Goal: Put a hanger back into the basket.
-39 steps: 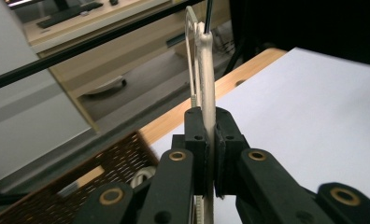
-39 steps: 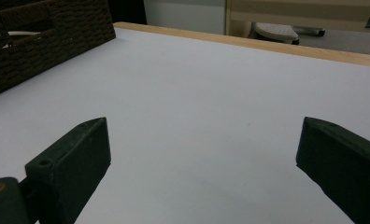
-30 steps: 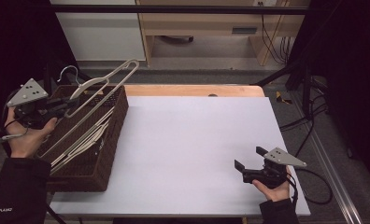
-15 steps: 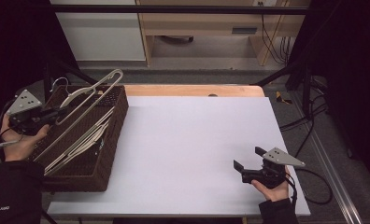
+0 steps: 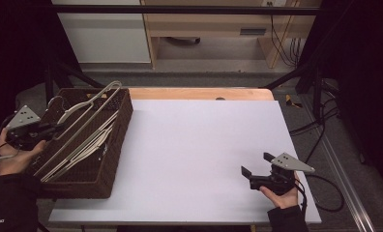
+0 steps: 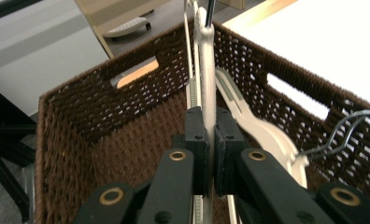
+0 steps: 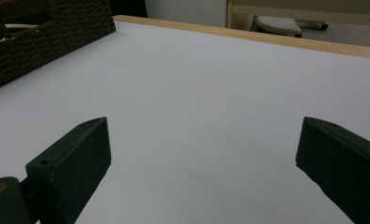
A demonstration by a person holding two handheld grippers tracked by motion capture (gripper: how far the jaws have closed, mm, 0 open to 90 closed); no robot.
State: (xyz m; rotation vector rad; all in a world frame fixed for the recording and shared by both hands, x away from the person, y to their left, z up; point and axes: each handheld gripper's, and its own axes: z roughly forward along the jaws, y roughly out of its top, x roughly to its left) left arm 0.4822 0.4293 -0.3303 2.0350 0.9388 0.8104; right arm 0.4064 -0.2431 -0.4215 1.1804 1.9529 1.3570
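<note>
In the high view my left gripper (image 5: 49,129) is at the left rim of a brown wicker basket (image 5: 118,145), shut on a pale clothes hanger (image 5: 90,104). The hanger slants up and away over the basket's far end. In the left gripper view the pads of my left gripper (image 6: 210,135) press both sides of the hanger's flat edge (image 6: 206,70), above the basket floor (image 6: 136,154). More pale hangers (image 5: 83,147) lie inside; one (image 6: 262,130) has a wire hook. My right gripper (image 5: 256,163) rests at the table's front right, open; its jaws (image 7: 204,140) stand wide over bare white tabletop.
The white tabletop (image 5: 199,145) spreads between basket and right hand, with a wooden strip (image 5: 199,93) along its far edge. Cables (image 5: 320,121) run on the floor at the right. The basket's corner (image 7: 43,37) shows far left in the right gripper view.
My left hand has sunk and drawn toward the left front with the hanger, whose far end now sits lower over the basket. The right hand has stayed put.
</note>
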